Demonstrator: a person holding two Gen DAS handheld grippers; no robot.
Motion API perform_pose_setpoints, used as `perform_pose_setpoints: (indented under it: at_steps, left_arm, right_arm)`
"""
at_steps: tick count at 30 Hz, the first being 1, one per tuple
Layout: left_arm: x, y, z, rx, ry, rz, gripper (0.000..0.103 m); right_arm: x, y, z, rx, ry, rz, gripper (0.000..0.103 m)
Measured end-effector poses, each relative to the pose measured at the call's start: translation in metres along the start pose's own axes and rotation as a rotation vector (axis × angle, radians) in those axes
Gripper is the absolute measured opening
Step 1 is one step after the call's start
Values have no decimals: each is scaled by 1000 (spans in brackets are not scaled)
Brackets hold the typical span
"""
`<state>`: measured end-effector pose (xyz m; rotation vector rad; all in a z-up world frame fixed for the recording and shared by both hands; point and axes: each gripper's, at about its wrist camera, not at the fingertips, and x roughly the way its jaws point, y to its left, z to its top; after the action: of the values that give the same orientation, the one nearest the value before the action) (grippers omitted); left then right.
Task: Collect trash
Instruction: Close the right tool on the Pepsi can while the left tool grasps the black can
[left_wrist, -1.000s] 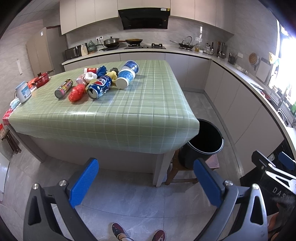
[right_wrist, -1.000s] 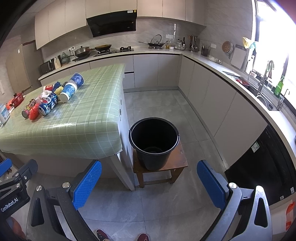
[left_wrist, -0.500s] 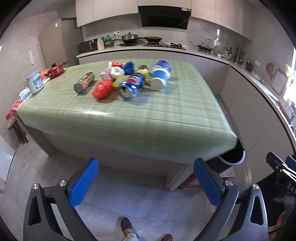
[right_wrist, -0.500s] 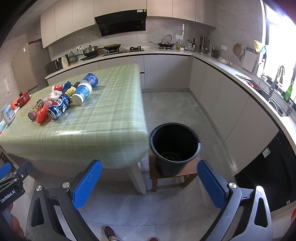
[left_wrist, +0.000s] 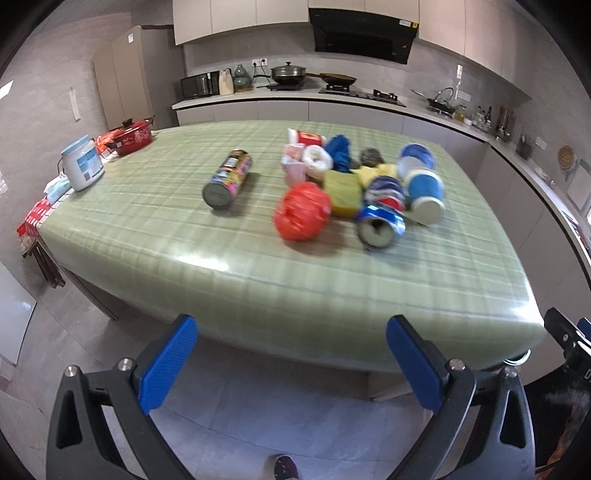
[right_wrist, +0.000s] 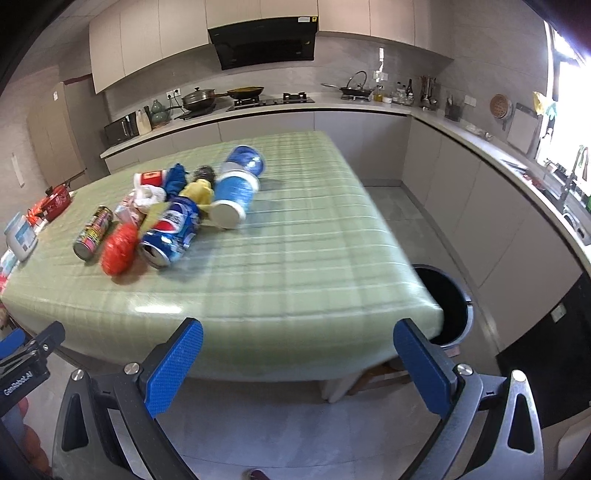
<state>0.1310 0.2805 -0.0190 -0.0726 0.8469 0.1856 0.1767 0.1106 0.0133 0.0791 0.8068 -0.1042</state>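
Observation:
Trash lies in a heap on the green checked table (left_wrist: 184, 236) (right_wrist: 295, 266): a crumpled red bag (left_wrist: 302, 211) (right_wrist: 119, 248), a Pepsi can (left_wrist: 381, 218) (right_wrist: 171, 230), a dark can (left_wrist: 228, 179) (right_wrist: 93, 232), a blue-and-white paper cup (left_wrist: 424, 192) (right_wrist: 233, 197), and crumpled white, blue and yellow wrappers behind. A black bin (right_wrist: 448, 306) stands beside the table's right corner. My left gripper (left_wrist: 291, 363) is open and empty, before the table's near edge. My right gripper (right_wrist: 298, 367) is open and empty too.
A white jar (left_wrist: 82, 162) and a red pot (left_wrist: 129, 136) stand at the table's left end. Kitchen counters with a stove and pans (right_wrist: 221, 96) run along the back and right walls. Grey tiled floor lies below both grippers.
Both grippers have moved closer to the table and turned left toward the trash heap. The bin has slid to the right edge of the right view. Both stay open.

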Motion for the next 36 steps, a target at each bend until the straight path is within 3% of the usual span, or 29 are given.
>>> perform_pose_setpoints:
  at_steps: [19,28,36]
  left_arm:
    - [97,71,95,-46,10,54,103]
    - [162,101,143,44,49,-12,103]
    - [208,111,162,110,99,-85,103]
  right_arm:
    - [113,123,83,-51,37,100,103]
    - [155,164,92,48,80,-17,103]
    - [178,182,91,98,104,-108,103]
